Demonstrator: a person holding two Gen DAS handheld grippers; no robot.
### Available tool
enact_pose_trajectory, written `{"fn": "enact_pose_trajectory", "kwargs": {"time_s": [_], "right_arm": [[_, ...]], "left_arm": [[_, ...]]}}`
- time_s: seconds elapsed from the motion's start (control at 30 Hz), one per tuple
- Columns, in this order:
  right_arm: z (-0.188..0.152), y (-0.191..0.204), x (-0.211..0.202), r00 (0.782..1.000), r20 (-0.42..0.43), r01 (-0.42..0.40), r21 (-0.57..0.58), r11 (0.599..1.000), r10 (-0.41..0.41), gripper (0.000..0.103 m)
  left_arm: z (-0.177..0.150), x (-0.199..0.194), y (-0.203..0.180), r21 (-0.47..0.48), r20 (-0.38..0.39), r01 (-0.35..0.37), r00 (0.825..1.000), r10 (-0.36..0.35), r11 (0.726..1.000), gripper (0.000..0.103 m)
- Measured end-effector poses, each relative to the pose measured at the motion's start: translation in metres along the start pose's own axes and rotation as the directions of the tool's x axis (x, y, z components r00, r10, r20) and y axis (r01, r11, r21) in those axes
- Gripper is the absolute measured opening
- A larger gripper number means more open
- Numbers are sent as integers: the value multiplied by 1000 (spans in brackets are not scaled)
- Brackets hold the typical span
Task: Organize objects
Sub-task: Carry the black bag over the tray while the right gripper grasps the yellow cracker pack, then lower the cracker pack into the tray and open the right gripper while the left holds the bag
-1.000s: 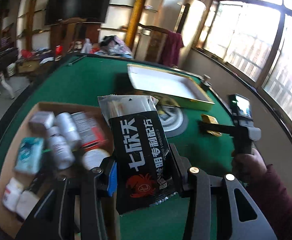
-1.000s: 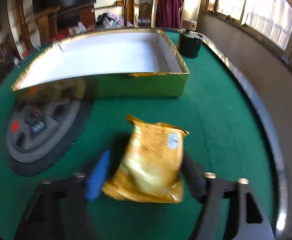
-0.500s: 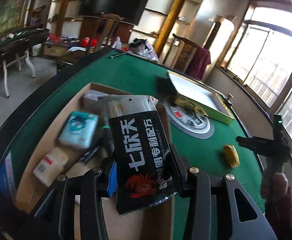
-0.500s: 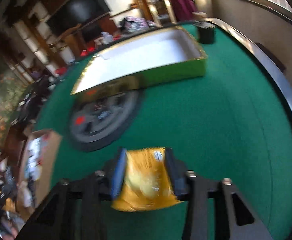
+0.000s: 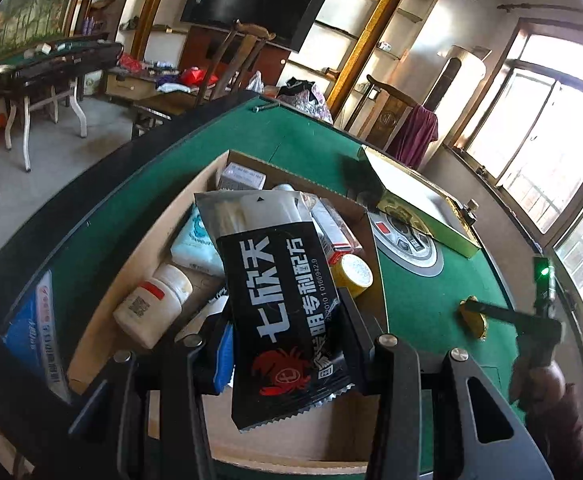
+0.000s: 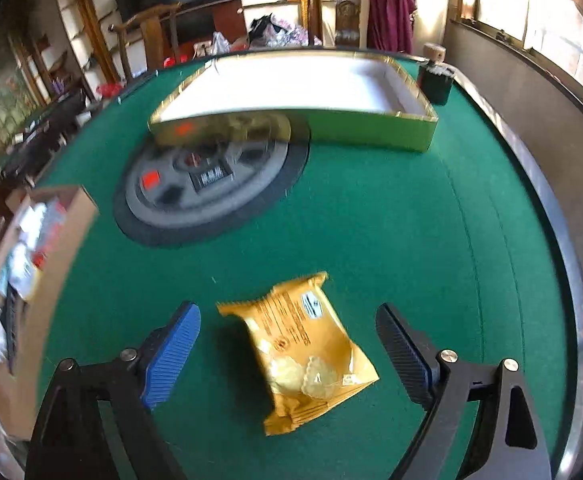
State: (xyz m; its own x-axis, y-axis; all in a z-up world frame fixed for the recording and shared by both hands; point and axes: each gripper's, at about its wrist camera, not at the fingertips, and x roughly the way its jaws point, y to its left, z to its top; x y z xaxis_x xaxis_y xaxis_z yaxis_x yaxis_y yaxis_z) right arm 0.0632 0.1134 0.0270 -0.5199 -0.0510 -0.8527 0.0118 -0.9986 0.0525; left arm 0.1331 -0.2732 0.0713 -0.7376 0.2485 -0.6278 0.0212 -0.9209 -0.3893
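The left gripper (image 5: 287,344) pinches a black snack packet (image 5: 279,304) with white Chinese lettering and a red crab, held above a cardboard box (image 5: 139,256) on the green felt surface (image 6: 391,216). In that box lie a white pill bottle (image 5: 151,306), a pale blue tissue pack (image 5: 195,246), a yellow-lidded jar (image 5: 353,274), a red-and-white carton (image 5: 337,234) and a small white box (image 5: 241,176) at the far end. The right gripper (image 6: 287,344) has its jaws spread wide, with a golden snack pouch (image 6: 305,350) lying flat on the felt between them, touching neither. Farther off, a gold-sided tray (image 6: 371,134) with a white inside sits just beyond a round grey control panel (image 6: 211,184) set into the surface.
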Motion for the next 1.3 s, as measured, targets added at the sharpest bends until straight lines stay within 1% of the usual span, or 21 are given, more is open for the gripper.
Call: {"fn": "enact_pose_trajectory", "kwargs": {"time_s": [0.03,0.07,0.13,0.23,0.27,0.3,0.37,0.43,0.5,0.57,0.67,0.73,0.8,0.83,0.9,0.97,1.03,1.13,1.2,1.27,1.3], "right_arm": [[-3,-2,9,1000,-25,-4,12,1000,5,65],[-5,-2,6,1000,1,6,15,1000,-6,50],[-7,-2,4,999,-7,-31,31,999,32,48],[-12,-1,-2,998,-2,-64,36,997,64,48],[-13,-1,-3,996,0,-88,47,995,88,48],[-15,-2,-7,991,1,-136,70,988,136,48],[-14,1,-11,978,11,-206,99,973,206,48],[-12,10,-22,954,23,-300,113,947,299,48],[-8,26,-35,932,34,-362,94,927,360,48],[-3,51,-46,908,33,-418,54,907,417,48],[4,99,-54,869,2,-495,-10,869,495,49],[6,133,-52,838,-41,-546,-39,837,545,49],[6,162,-49,819,-77,-573,-62,817,568,49],[6,183,-46,813,-103,-581,-85,809,573,49],[2,213,-39,810,-138,-585,-119,802,570,49],[-1,235,-31,813,-164,-580,-141,802,559,49],[-3,253,-22,828,-179,-558,-165,813,532,49],[-5,270,-9,865,-177,-499,-207,842,469,49],[-5,275,-3,884,-167,-465,-226,856,437,50],[-5,276,3,892,-165,-449,-227,864,420,50],[-3,276,6,893,-168,-446,-222,867,417,50]], "left_arm": [[-1,2,0,-1,-5,1,1000,-1,1000,43],[-2,2,1,-1,-7,1,1000,-1,1000,43],[-1,2,2,1,-4,-6,1000,6,1000,43],[0,0,6,-6,4,-16,1000,16,1000,43],[1,-1,7,-7,5,-22,1000,23,1000,43],[1,-2,8,-8,6,-27,1000,27,1000,43],[1,-4,11,-9,8,-39,999,39,999,43],[1,-5,12,2,5,-58,998,58,998,43],[-1,-5,13,17,-2,-81,997,81,997,43],[-4,-4,15,27,-14,-93,995,94,995,43],[-10,2,16,41,-41,-103,994,105,994,43],[-14,3,14,56,-45,-100,994,103,993,43],[-15,6,9,84,-51,-99,993,104,992,43],[-16,7,6,94,-59,-91,994,96,991,43],[-21,11,1,111,-81,-59,994,68,992,43],[-26,14,-4,135,-90,-47,994,59,990,43],[-29,15,-8,165,-81,-58,994,72,985,44],[-30,15,-7,181,-76,-60,994,74,982,45],[-30,14,-6,185,-73,-50,995,64,982,48],[-30,13,-5,182,-72,-29,996,43,983,53],[-30,13,-4,180,-72,-17,997,30,983,57]]}}
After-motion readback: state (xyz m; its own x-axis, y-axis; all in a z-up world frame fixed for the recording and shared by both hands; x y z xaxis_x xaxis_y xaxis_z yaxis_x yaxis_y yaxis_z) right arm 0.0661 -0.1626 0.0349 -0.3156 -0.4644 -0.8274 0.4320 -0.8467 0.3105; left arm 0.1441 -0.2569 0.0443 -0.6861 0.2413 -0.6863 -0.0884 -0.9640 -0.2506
